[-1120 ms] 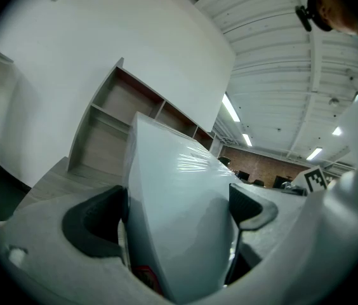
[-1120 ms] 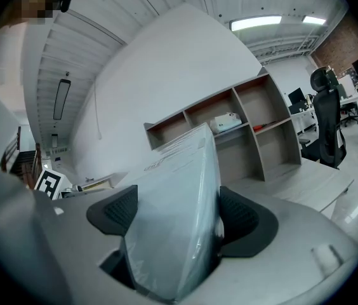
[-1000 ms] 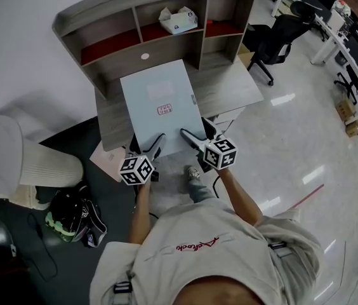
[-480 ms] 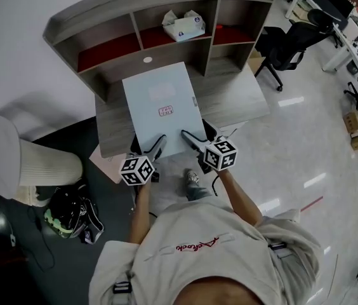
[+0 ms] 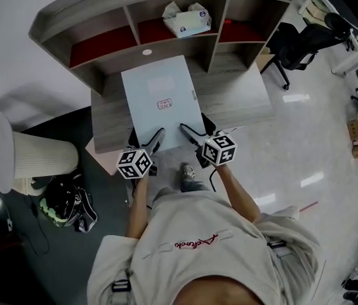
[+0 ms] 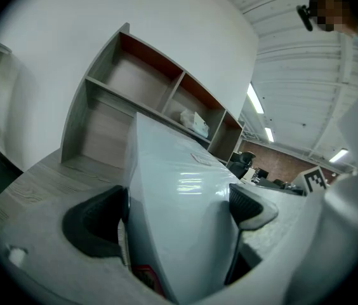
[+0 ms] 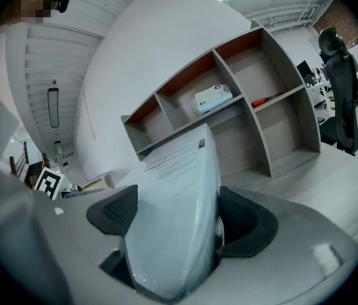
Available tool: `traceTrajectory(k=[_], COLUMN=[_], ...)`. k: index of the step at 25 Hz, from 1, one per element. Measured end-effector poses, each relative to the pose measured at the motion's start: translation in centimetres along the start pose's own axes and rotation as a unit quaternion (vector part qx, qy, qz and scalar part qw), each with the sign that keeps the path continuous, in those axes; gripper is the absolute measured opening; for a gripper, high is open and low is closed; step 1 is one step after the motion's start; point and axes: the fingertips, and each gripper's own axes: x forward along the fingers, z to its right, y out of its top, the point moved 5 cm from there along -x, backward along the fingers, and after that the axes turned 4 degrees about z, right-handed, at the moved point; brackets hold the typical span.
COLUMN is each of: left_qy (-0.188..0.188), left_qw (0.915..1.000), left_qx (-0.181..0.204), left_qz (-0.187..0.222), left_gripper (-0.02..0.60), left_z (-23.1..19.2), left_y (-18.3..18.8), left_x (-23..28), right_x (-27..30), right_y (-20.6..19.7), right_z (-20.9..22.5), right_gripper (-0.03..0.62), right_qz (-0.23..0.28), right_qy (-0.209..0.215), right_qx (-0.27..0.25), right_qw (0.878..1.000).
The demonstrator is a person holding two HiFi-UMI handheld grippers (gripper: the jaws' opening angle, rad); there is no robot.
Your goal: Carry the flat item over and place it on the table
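A flat pale blue-grey folder with a small red label is held level above the grey wooden desk. My left gripper is shut on the folder's near left edge, and my right gripper is shut on its near right edge. In the left gripper view the folder fills the space between the dark pads. In the right gripper view the folder sits clamped between both pads. The folder's far end reaches toward the shelf unit.
A tissue box sits in the shelf's middle compartment. A white chair and a dark bag lie to the left on the floor. A black office chair stands to the right. More desks stand at the far right.
The view has shifted closer to the desk, and the folder, still held by both grippers, now lies further over the desk surface toward the shelves.
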Motion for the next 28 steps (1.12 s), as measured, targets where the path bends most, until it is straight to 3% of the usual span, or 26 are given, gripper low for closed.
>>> traceTrajectory(k=[9,28], left_qy=[0.015,0.012], left_qw=[0.9995,0.9928], left_qx=[-0.013,-0.058], left_qz=[-0.023,-0.104], left_gripper=[0.532,0.532], left_z=[-2.6,-11.7], left_y=[-1.0,-5.4], left_x=[2.6,8.5], right_x=[3.2,11.1], right_y=[-1.4,-7.8], right_z=[2.2,6.2], right_gripper=[0.403,0.402], right_qz=[-0.024,-0.092], right_qy=[-0.002,-0.055], right_qx=[0.020,0.070], right_qw=[0.999,0.992])
